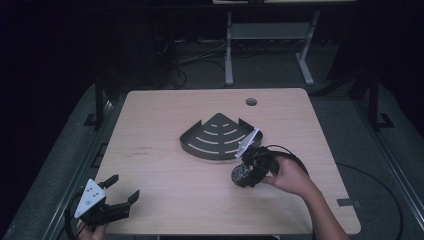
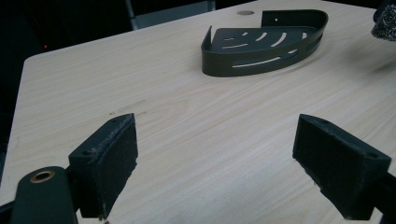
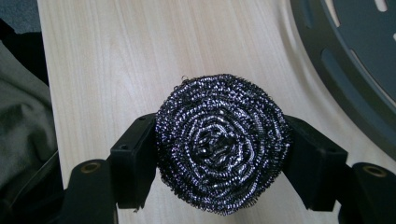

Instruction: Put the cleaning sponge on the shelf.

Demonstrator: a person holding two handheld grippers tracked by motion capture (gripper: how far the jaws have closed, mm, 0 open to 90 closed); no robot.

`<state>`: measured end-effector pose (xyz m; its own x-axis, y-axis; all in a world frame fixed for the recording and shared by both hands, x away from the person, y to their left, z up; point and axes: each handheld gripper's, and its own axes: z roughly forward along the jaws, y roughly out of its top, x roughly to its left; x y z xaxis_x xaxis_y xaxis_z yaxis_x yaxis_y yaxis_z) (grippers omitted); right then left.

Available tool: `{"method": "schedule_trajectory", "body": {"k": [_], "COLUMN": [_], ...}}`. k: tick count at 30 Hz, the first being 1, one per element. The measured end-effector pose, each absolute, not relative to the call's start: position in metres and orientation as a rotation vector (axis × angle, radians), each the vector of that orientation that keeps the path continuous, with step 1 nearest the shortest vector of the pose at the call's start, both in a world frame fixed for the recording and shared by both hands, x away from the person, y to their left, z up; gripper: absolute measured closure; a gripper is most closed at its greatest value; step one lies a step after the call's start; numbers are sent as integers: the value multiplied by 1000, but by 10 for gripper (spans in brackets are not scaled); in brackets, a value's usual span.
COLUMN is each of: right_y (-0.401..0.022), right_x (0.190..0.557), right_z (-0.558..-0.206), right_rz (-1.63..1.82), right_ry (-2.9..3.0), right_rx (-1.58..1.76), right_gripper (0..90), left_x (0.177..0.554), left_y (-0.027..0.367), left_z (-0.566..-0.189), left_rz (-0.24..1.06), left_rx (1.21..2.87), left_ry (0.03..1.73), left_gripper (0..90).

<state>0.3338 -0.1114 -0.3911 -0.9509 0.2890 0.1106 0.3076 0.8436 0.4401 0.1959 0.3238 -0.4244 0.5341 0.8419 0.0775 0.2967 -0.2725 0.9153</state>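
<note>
Currently the right hand-held gripper [image 3: 219,149] is clamped on the scourer [image 3: 222,142] (left hand-held gripper [image 2: 217,158] apart, idle); next, placement into the caddy [image 1: 217,136].

The steel wool scourer [image 3: 223,142] is a round, flattened coil of shiny dark metal thread, wound in rings around a tight middle, with loose wire ends frayed along its edge. It is held off the worktop [image 1: 165,150], pinched on two opposite sides between the jaws of the right gripper [image 1: 243,173], its coiled face turned to that gripper's camera. It sits just beside the curved front rim of the dark slotted corner shelf [image 1: 217,136], on the side nearer the person, not touching it.
</note>
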Motion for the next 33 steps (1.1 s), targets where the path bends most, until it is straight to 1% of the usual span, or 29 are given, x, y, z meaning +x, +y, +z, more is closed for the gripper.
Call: {"method": "schedule_trajectory", "body": {"k": [22, 33], "right_y": [-105, -98], "right_x": [351, 367], "right_z": [-374, -371], "right_rz": [-736, -739], "right_ry": [-2970, -2966], "right_rx": [-456, -451], "right_gripper": [315, 315], "left_x": [196, 198], "left_y": [321, 320], "left_z": [-424, -425], "left_rz": [715, 715], "left_rx": [1820, 1831], "left_ry": [940, 944], "left_gripper": [132, 132]}}
